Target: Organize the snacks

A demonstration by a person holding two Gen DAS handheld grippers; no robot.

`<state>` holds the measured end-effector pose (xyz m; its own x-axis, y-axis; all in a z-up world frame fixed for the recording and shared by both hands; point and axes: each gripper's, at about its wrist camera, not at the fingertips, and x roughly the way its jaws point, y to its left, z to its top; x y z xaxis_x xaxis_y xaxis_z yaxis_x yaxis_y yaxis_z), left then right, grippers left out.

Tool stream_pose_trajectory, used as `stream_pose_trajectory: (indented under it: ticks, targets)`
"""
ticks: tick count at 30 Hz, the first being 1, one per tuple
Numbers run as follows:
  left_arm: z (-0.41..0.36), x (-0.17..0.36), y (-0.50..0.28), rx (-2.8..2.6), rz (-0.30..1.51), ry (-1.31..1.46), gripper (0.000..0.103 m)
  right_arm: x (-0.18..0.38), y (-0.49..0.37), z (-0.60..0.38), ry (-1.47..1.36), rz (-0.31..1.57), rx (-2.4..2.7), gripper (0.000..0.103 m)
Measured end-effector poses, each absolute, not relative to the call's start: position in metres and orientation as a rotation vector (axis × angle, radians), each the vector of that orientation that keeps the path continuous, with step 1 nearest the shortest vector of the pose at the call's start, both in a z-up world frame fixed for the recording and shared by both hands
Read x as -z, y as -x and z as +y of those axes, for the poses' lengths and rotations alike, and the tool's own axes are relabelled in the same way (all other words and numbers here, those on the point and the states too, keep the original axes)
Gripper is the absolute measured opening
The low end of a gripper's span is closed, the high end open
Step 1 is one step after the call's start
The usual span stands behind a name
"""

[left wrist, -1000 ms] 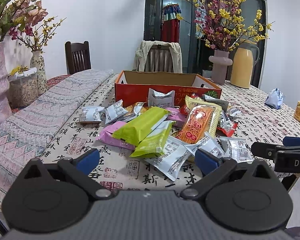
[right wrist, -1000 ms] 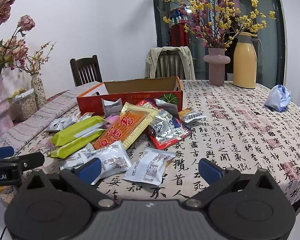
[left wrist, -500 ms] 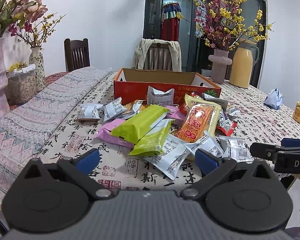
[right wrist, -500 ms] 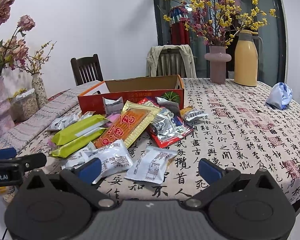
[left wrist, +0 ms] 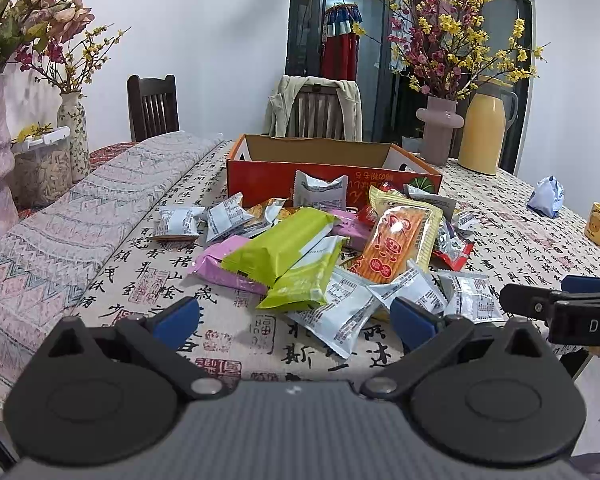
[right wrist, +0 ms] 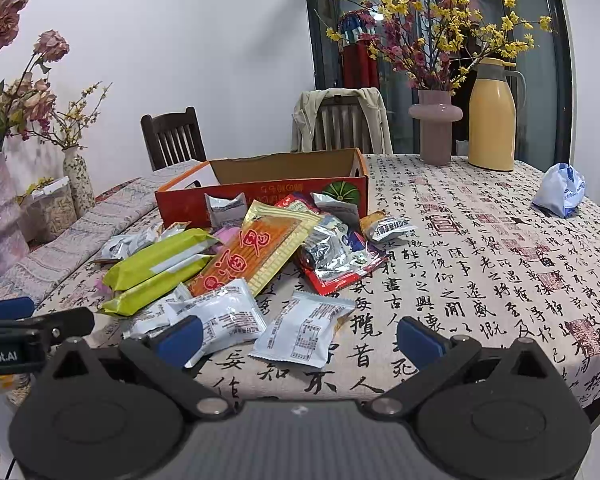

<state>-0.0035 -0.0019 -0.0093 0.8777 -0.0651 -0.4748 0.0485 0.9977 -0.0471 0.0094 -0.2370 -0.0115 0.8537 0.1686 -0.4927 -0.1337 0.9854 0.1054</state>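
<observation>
Before the snack pile (left wrist: 324, 248), both tongs (left wrist: 294, 316) (right wrist: 298, 336) gape, seemingly empty.

Home dining room, table (right wrist: 480, 240), chairs (right wrist: 172, 136), vases (right wrist: 436, 128)

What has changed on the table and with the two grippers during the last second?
Both grippers eased slightly forward toward the snack pile, so it looks a little nearer in both views. Nothing was taken hold of or let go. The left gripper and right gripper stay open and empty; the packets and the orange box lie as before.
</observation>
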Motion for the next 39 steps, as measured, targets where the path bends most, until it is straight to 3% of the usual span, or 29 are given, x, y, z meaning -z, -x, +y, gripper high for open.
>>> stream_pose_trajectory:
  ticks: [39]
  targets:
    - [0.010, 0.018, 0.009, 0.058, 0.496, 0.081, 0.103, 0.018, -0.014, -0.238, -0.084, 0.545, -0.164, 0.103]
